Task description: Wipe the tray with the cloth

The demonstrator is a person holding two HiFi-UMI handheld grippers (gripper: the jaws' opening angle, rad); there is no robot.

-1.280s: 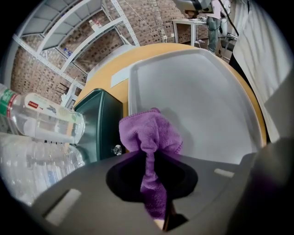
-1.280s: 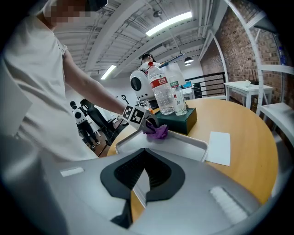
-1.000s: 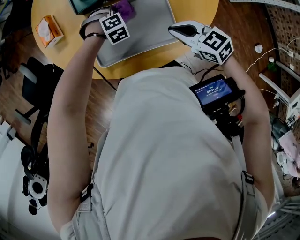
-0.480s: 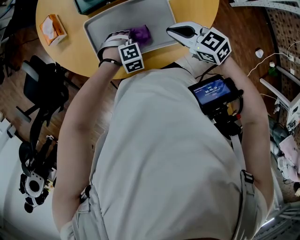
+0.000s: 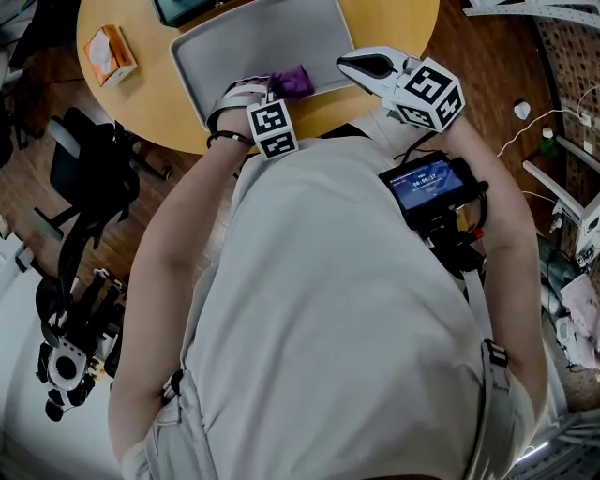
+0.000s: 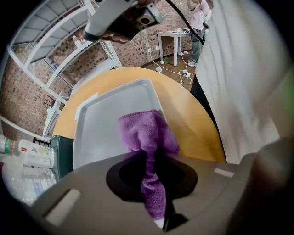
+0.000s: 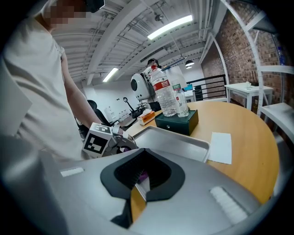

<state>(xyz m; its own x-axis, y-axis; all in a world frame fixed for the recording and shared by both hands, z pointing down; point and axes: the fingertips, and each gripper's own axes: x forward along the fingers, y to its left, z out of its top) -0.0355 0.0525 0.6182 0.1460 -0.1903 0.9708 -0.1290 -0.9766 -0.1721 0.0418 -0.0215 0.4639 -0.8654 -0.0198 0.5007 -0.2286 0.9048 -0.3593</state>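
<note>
While left gripper [image 6: 154, 160] jaws clamp the cloth [image 6: 147, 133] on the tray [image 6: 105, 124], right gripper [image 7: 140, 186] jaws are closed

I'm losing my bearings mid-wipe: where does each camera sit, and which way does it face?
Head view: on the person's head, facing steeply down at the table and tray; shows shirt, both arms, left claw, right claw.
Left gripper view: on the left claw, facing along the tray; its jaws pinch the cloth; shirt at right.
Right gripper view: on the right claw, facing across the tray toward the left claw; shirt and arm at left.
Shared: all three see the tray.
</note>
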